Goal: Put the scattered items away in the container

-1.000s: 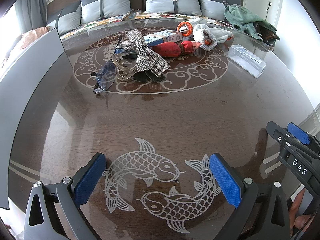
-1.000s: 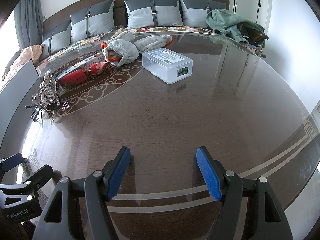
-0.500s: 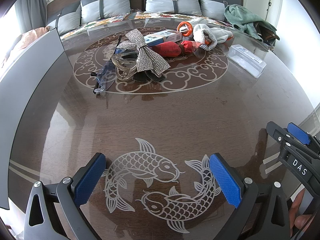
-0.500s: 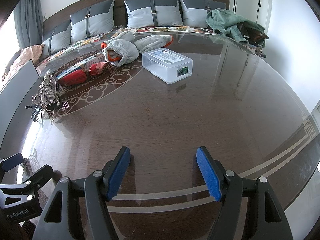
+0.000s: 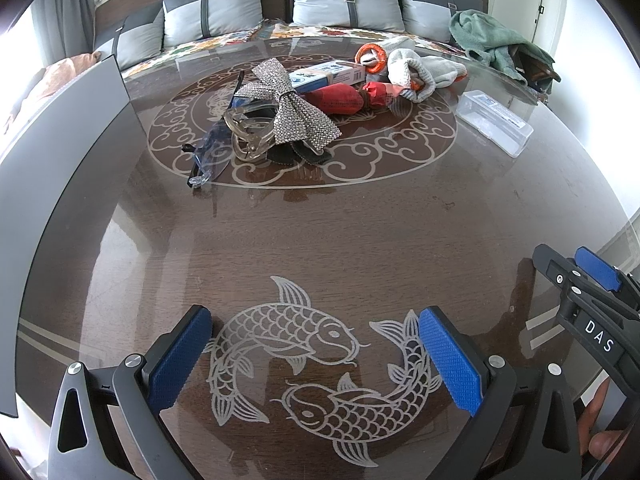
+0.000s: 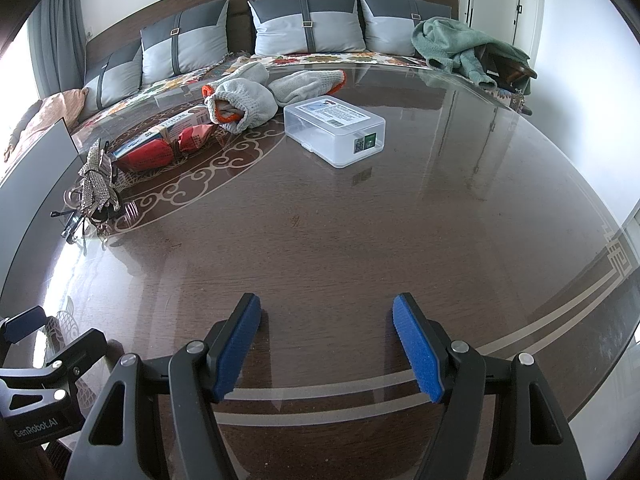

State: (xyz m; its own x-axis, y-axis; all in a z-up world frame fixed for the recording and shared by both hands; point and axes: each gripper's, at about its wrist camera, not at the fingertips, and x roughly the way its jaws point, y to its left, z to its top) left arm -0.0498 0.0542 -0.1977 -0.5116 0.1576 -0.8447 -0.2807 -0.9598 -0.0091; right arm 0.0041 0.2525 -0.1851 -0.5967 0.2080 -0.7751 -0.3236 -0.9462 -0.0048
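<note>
Glossy dark wood under glass forms the surface [image 5: 360, 216], etched with pale koi and scrollwork. Nothing has shifted since the earlier frames. Both the left gripper [image 5: 316, 350] and right gripper [image 6: 326, 338] hover released, blue ribbed pads spread over bare surface. A rhinestone bow [image 5: 288, 108], red pouch [image 5: 338, 98] and knit gloves [image 5: 416, 72] cluster at upper centre, well apart from the grippers; the clear lidded plastic container [image 6: 334, 130] sits right of them.

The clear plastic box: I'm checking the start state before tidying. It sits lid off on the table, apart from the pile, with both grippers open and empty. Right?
Not quite. The clear plastic box has its labelled lid on, as the right wrist view shows. The rest holds: it sits on the table apart from the pile, and the left gripper and right gripper are open and empty.
</note>
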